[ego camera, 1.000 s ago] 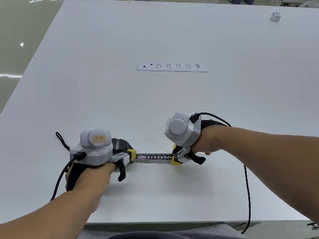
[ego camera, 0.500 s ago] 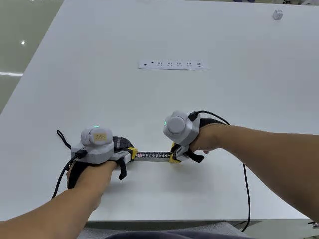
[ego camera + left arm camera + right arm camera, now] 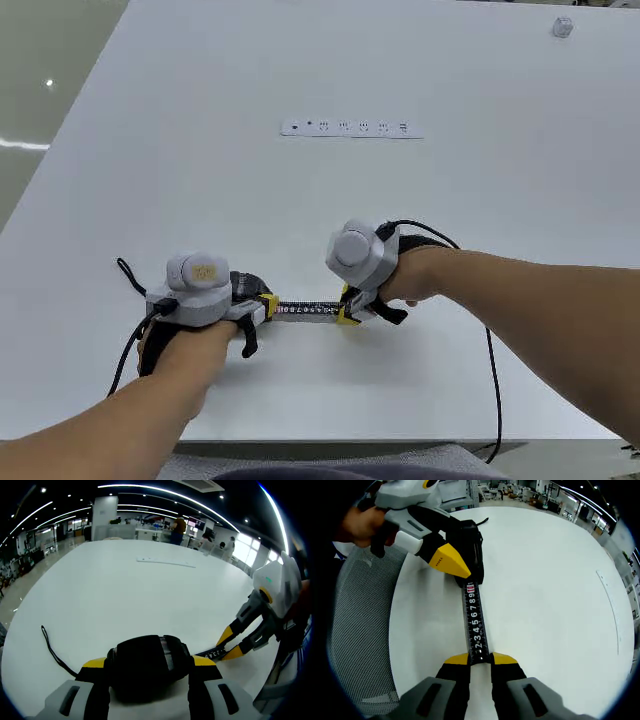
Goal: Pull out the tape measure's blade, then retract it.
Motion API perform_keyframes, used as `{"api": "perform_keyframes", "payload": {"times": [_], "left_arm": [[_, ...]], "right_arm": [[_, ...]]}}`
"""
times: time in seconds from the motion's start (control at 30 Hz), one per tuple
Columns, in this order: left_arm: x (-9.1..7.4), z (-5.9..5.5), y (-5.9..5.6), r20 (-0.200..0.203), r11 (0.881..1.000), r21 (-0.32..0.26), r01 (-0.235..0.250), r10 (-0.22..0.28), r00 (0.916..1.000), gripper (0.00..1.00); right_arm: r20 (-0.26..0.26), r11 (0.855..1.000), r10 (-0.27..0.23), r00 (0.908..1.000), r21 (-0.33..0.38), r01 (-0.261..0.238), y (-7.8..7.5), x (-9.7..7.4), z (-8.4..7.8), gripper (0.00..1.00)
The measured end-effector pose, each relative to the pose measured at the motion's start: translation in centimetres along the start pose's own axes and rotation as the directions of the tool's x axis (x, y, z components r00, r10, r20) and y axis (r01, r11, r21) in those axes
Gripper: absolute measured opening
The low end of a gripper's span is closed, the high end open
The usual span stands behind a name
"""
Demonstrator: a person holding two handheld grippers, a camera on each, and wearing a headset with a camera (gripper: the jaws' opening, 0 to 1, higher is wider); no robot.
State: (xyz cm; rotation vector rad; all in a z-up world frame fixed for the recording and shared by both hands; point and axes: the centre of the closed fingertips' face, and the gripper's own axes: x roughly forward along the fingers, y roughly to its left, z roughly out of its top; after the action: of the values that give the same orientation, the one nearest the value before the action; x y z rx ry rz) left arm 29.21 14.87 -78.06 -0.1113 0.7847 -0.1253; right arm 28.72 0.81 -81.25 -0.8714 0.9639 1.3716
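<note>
My left gripper clamps the case; the right gripper nips the blade just beside it. Well beyond the case lies a power strip, I think; a cord trails nearby.

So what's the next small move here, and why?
Probably ease the right gripper toward the left gripper, feeding the blade back into the case: its exposed length is shorter than a second ago, tip clamped in the right jaws.

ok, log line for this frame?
left gripper: shut on tape measure | right gripper: shut on blade | extension: partly out
</note>
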Motion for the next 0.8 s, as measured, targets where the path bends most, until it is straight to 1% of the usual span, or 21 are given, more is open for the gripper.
{"api": "perform_keyframes", "payload": {"times": [0.8], "left_arm": [[0.0,0.0,-0.1,0.003,1.0,-0.002,0.004,-0.004,1.0,0.6]], "right_arm": [[0.015,1.0,0.005,0.9999,-0.009,-0.005,0.2,0.5,1.3,0.15]]}}
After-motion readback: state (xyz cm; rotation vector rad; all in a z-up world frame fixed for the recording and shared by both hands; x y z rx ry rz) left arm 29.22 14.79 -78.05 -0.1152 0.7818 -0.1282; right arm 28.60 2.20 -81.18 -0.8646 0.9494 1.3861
